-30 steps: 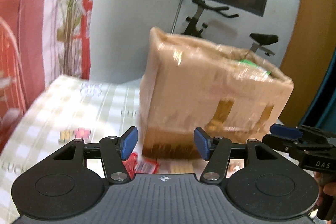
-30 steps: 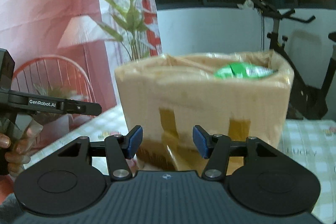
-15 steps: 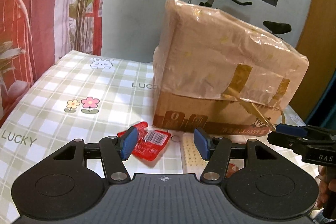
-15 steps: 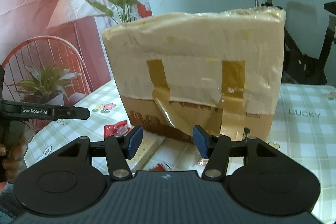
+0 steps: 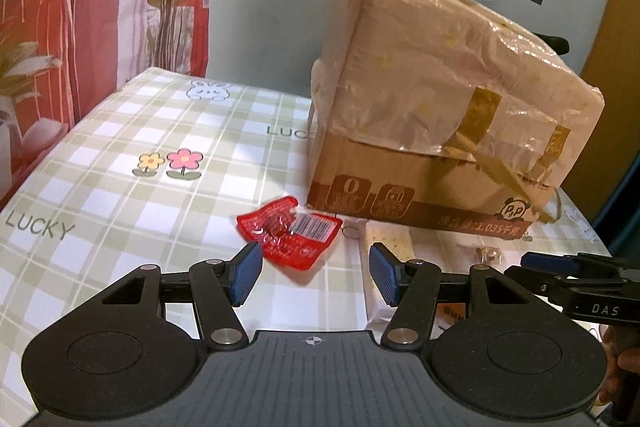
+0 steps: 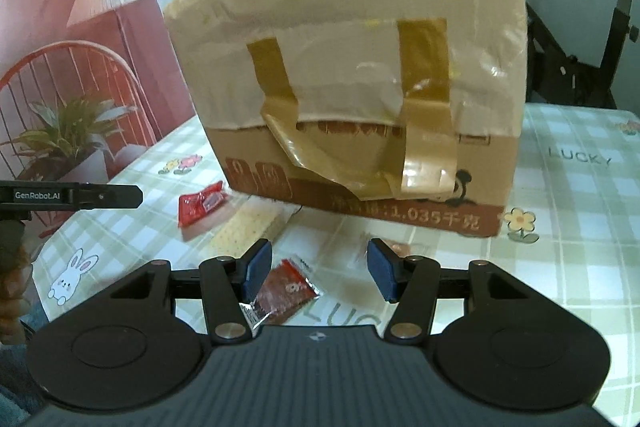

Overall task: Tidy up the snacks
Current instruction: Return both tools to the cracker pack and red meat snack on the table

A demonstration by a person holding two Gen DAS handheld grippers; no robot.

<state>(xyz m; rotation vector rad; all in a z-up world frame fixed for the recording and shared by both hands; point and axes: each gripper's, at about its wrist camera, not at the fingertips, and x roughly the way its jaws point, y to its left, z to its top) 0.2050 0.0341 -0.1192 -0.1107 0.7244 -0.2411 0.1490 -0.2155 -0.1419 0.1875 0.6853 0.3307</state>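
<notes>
A taped cardboard box (image 5: 440,131) wrapped in clear plastic stands on the checked tablecloth (image 5: 120,187); it also shows in the right wrist view (image 6: 360,87). A red snack packet (image 5: 290,237) lies just ahead of my open, empty left gripper (image 5: 314,277); it shows small at the left in the right wrist view (image 6: 200,205). A pale cracker pack (image 6: 248,231) lies in front of the box, also in the left wrist view (image 5: 386,247). A dark red-brown sachet (image 6: 286,291) lies under my open, empty right gripper (image 6: 316,273).
A small clear-wrapped item (image 6: 396,249) lies near the box's front. The other gripper's finger (image 6: 100,195) reaches in from the left; the right gripper (image 5: 576,287) shows at the left view's right edge. An exercise bike (image 6: 580,27) and potted plants (image 6: 68,135) stand beyond the table.
Both grippers have dropped and tilted down toward the table. The snacks in front of the box have come into view. The box's open top with a green packet is out of sight.
</notes>
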